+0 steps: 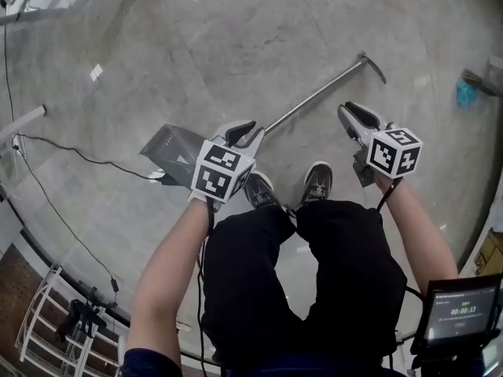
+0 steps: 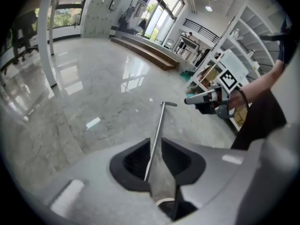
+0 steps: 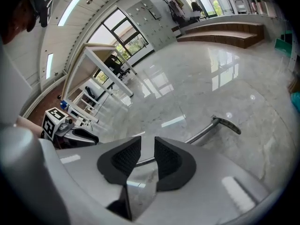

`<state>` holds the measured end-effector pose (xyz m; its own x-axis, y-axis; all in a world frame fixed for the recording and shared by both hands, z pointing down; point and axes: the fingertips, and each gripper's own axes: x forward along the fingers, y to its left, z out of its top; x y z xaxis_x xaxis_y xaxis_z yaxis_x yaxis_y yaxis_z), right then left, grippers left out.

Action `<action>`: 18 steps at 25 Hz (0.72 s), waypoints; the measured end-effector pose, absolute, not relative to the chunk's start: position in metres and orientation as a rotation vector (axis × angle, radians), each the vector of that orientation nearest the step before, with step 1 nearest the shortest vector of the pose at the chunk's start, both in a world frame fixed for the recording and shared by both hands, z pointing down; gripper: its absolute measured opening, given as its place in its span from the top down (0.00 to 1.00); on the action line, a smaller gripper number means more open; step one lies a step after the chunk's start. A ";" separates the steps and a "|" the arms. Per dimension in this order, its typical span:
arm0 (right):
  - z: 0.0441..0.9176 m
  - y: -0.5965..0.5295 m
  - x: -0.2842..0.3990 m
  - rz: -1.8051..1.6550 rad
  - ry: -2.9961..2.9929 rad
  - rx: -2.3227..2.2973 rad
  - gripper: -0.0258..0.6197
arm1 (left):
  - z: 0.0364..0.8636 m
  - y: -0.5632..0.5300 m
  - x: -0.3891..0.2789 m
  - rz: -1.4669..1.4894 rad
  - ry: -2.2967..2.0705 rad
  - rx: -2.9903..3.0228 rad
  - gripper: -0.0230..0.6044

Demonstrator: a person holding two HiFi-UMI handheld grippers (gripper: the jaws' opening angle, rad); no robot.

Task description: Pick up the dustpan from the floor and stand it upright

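Note:
The dustpan lies flat on the grey floor. Its grey pan (image 1: 174, 149) is at the left, and its long metal handle (image 1: 314, 96) runs up to the right to a dark end grip (image 1: 376, 67). My left gripper (image 1: 244, 132) hangs over the handle close to the pan. In the left gripper view the handle (image 2: 159, 125) shows in the gap of the left gripper (image 2: 156, 146), whose pads stand apart from it. My right gripper (image 1: 357, 116) is beside the handle's upper stretch. The right gripper (image 3: 147, 144) has a gap with the handle (image 3: 201, 134) beyond it.
The person's shoes (image 1: 318, 181) stand just below the handle. A black cable (image 1: 71, 157) crosses the floor at left, near a white rack (image 1: 47, 320). A teal object (image 1: 467, 93) lies at far right. A small screen (image 1: 460, 312) sits at bottom right. Shelving (image 2: 243, 41) lines one side.

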<state>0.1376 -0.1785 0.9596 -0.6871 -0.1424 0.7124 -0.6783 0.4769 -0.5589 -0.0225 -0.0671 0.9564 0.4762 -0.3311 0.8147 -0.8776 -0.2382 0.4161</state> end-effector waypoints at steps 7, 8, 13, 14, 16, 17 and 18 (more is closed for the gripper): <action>1.025 -0.174 0.117 1.276 -2.118 0.612 0.77 | 1.008 -0.077 -0.014 0.692 -0.781 1.767 0.80; 1.026 -0.174 0.117 1.277 -2.119 0.599 0.77 | 1.010 -0.080 -0.013 0.696 -0.763 1.774 0.80; 1.063 -0.185 0.114 1.330 -2.117 0.584 0.74 | 1.038 -0.108 -0.011 0.637 -0.691 1.786 0.80; 1.072 -0.184 0.114 1.347 -2.107 0.585 0.73 | 1.044 -0.112 -0.011 0.618 -0.677 1.776 0.80; 1.081 -0.181 0.115 1.365 -2.098 0.585 0.72 | 1.049 -0.116 -0.008 0.630 -0.647 1.786 0.80; 1.083 -0.180 0.115 1.367 -2.098 0.584 0.71 | 1.050 -0.118 -0.006 0.652 -0.630 1.803 0.79; 1.086 -0.180 0.116 1.364 -2.096 0.584 0.70 | 1.052 -0.120 -0.004 0.671 -0.615 1.821 0.79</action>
<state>0.1159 -0.1798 1.0859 -0.7449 -0.0535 0.6650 -0.6297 0.3856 -0.6744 -0.0038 -0.1197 1.0516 0.7104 -0.0971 0.6971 -0.6861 -0.3161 0.6552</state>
